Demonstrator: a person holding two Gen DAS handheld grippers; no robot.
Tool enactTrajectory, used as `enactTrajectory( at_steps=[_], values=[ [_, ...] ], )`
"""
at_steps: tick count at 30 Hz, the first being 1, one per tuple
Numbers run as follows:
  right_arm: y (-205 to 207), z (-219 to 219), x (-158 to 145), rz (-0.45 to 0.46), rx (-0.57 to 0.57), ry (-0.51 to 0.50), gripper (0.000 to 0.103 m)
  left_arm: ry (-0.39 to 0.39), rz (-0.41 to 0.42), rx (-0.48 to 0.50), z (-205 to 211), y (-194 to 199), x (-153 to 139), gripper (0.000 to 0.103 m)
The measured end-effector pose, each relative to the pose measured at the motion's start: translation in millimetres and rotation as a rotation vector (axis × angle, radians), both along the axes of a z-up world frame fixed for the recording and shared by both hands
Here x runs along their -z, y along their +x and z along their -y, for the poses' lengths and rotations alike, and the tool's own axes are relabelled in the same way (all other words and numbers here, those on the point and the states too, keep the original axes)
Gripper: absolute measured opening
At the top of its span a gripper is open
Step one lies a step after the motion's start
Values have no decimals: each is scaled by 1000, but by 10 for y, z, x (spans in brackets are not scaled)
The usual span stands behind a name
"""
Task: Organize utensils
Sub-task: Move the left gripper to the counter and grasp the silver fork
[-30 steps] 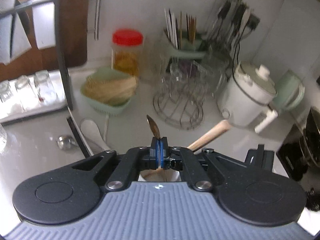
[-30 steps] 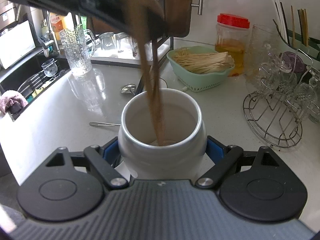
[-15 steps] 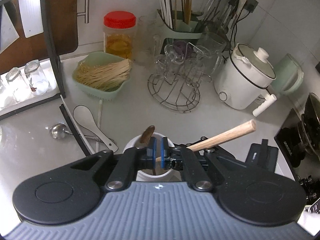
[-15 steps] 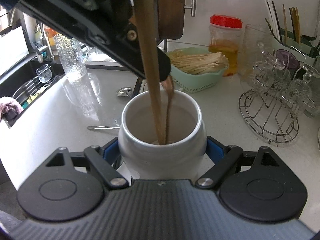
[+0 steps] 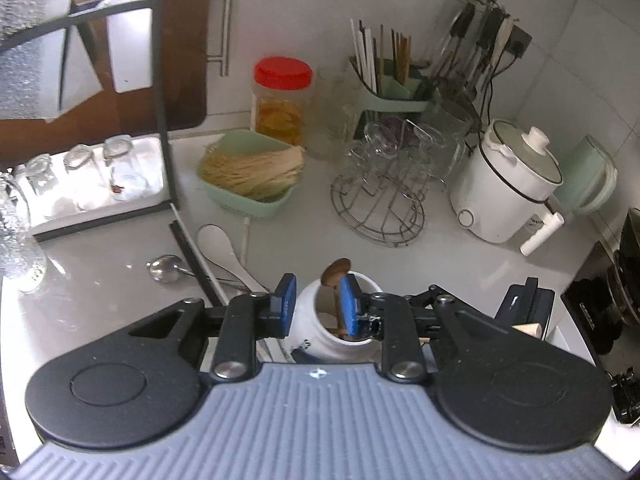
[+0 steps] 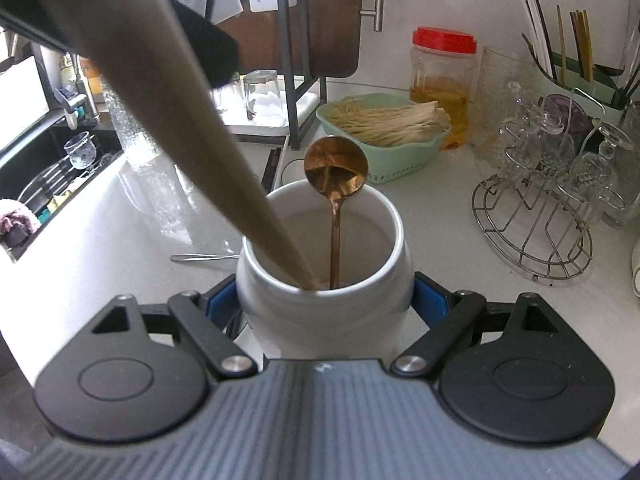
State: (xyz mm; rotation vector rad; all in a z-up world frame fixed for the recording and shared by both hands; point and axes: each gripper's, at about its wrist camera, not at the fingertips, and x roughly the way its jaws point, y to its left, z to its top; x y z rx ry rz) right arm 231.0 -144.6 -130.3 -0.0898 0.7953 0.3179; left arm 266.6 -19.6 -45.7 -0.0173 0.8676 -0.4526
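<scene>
My right gripper (image 6: pixel 326 304) is shut on a white ceramic jar (image 6: pixel 320 320), its blue pads pressing on both sides. In the jar stand a copper spoon (image 6: pixel 335 168), bowl up, and a thick wooden handle (image 6: pixel 180 120) that leans to the upper left. In the left wrist view my left gripper (image 5: pixel 318 296) hovers over the same jar (image 5: pixel 332 340) with its jaws opening. The copper spoon (image 5: pixel 336 274) stands free between the pads, close to the right one. A white rice paddle (image 5: pixel 218 240), a metal ladle (image 5: pixel 164 268) and black chopsticks (image 5: pixel 192 256) lie on the counter.
Behind stand a green basket of noodles (image 5: pixel 248 176), a red-lidded jar (image 5: pixel 282 104), a wire glass rack (image 5: pixel 380 208), a white cooker (image 5: pixel 504 192) and a chopstick holder (image 5: pixel 392 92). Glasses on a tray (image 5: pixel 88 176) are at left; a sink (image 6: pixel 48 176) lies beyond.
The left gripper has opened and let go of the copper spoon, which now stands in the jar. It has drawn back and up. The right gripper keeps its hold on the jar.
</scene>
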Motion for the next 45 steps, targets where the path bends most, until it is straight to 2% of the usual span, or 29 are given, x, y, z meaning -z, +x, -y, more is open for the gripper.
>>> enactTrajectory(
  at_steps=[4, 8, 20, 25, 28, 35, 40, 43, 45],
  values=[
    [3, -18, -1, -3, 14, -3, 91, 3, 26, -29, -126, -59, -23, 37],
    [6, -16, -5, -6, 22, -2, 90, 7, 26, -65, -269, -82, 54, 38],
    [-7, -20, -5, 1, 30, -1, 90, 17, -73, -169, -717, -127, 675, 38],
    [4, -6, -11, -7, 27, -7, 90, 17, -118, -177, -803, -31, 954, 38],
    [8, 31, -19, -15, 30, -9, 90, 61, -114, -144, -796, 75, 1104, 38],
    [-15, 112, -22, -20, 38, -10, 90, 202, -61, 31, -621, 344, 1397, 37],
    [-19, 114, -26, -21, 42, -11, 90, 235, -37, 124, -483, 497, 1494, 36],
    [-21, 113, -27, -19, 42, -10, 90, 270, -32, 171, -376, 543, 1548, 31],
    [-20, 114, -25, -19, 40, -10, 90, 260, -51, 186, -338, 607, 1602, 30]
  ],
)
